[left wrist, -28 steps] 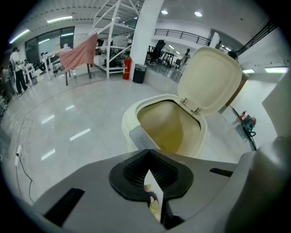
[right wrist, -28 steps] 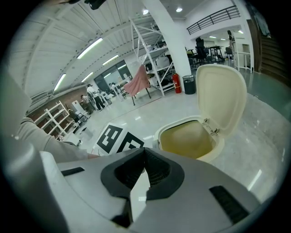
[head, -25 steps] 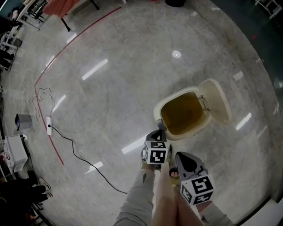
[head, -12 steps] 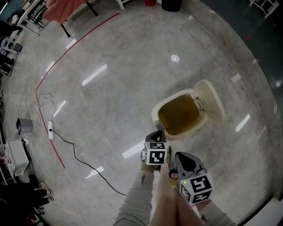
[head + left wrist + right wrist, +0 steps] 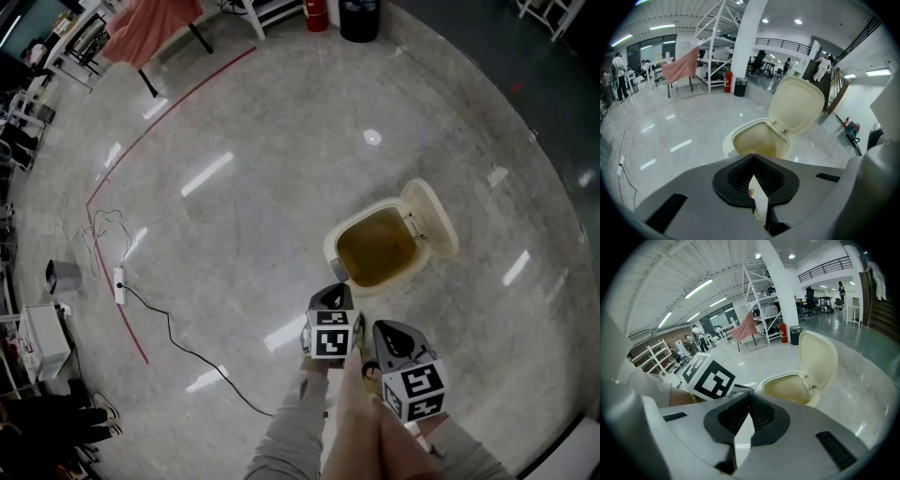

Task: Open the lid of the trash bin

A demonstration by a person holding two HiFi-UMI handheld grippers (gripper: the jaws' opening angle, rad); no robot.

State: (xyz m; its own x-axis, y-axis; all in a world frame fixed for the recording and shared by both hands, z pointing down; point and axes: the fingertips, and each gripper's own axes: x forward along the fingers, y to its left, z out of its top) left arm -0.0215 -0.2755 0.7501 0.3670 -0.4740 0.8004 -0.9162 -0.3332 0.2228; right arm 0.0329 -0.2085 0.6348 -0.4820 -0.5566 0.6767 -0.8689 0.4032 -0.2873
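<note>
A cream trash bin (image 5: pixel 332 247) stands on the polished floor with its lid (image 5: pixel 433 217) swung up and back, so the yellowish inside shows. My left gripper (image 5: pixel 336 293) hangs just short of the bin's near rim, jaws shut on nothing. To its right, closer to my body, my right gripper (image 5: pixel 390 336) is also shut and empty. Beyond my left gripper (image 5: pixel 752 158), the left gripper view shows the bin (image 5: pixel 729 143) and raised lid (image 5: pixel 797 105). The right gripper view looks past my right gripper (image 5: pixel 749 398) to the same bin (image 5: pixel 765 383) and lid (image 5: pixel 818 357).
A power strip (image 5: pixel 119 277) with a black cable (image 5: pixel 178 342) lies on the floor at the left, beside a red floor line (image 5: pixel 122 314). A fire extinguisher (image 5: pixel 316 13) and a black bin (image 5: pixel 360 19) stand far off, near a pink-draped table (image 5: pixel 150 23).
The bin with its lid open now looks smaller and farther up in the head view. Both grippers have kept their places near my body, still shut.
</note>
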